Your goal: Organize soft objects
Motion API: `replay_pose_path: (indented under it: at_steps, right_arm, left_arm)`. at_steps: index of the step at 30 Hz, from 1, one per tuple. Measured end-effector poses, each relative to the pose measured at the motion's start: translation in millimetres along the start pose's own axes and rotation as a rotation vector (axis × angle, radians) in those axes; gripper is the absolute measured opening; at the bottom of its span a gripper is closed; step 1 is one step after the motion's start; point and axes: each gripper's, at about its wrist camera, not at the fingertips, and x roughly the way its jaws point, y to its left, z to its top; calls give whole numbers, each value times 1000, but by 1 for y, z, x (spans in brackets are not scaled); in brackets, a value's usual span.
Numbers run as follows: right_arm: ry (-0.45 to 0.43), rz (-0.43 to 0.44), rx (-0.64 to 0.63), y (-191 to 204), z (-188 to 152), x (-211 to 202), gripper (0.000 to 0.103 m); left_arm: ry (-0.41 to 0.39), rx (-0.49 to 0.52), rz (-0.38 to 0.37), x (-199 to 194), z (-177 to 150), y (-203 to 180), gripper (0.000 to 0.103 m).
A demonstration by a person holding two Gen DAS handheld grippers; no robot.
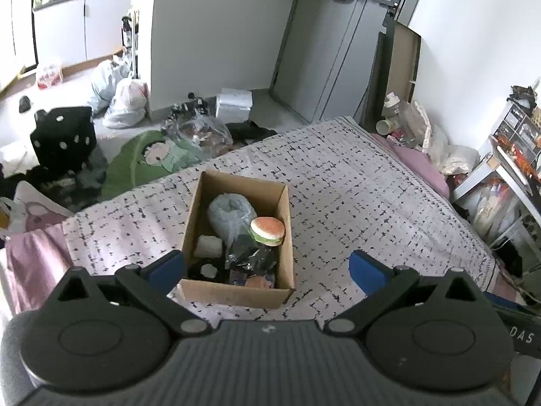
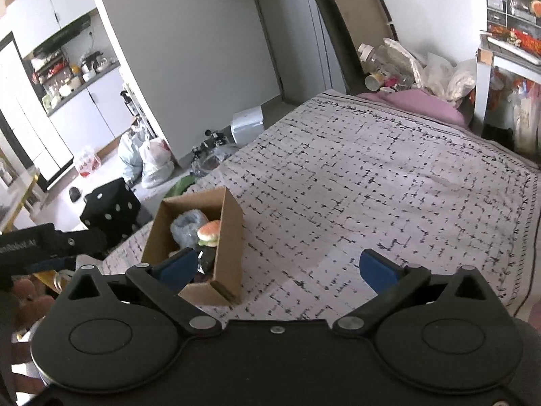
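Open cardboard box (image 1: 236, 291) on the bed's crammed: burger plushie (image 1: 267, 230), grey bundle (image 1: 230, 213). Both grippers, left (image 1: 267, 269) and right (image 2: 277, 269), hover spread wide, holding nothing.

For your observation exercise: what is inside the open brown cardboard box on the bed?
The brown cardboard box holds a toy hamburger, a grey plush, a white block and crumpled black plastic. Anything beneath is covered.

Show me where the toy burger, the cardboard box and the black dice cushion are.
toy burger (image 1: 267, 227), left wrist view, on its top bun.
cardboard box (image 1: 285, 237), left wrist view, on its right wall.
black dice cushion (image 2: 111, 208), right wrist view, on its dotted front face.
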Motion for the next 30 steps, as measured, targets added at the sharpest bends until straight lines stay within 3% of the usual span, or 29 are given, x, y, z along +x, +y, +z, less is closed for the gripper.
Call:
replay_pose_path:
  at_steps: [7,12,30]
  right_arm:
    - [13,-18,9,-13,-6,-13,103]
    - [3,-5,-27,-23,-18,-24,103]
    - [-1,-31,-65,-17,-34,-51,103]
  left_arm:
    - [-15,15,16,-16,-13,-13,103]
    - [-11,87,47,-21,-28,-28,103]
    - [-30,148,15,-46,-64,-41,103]
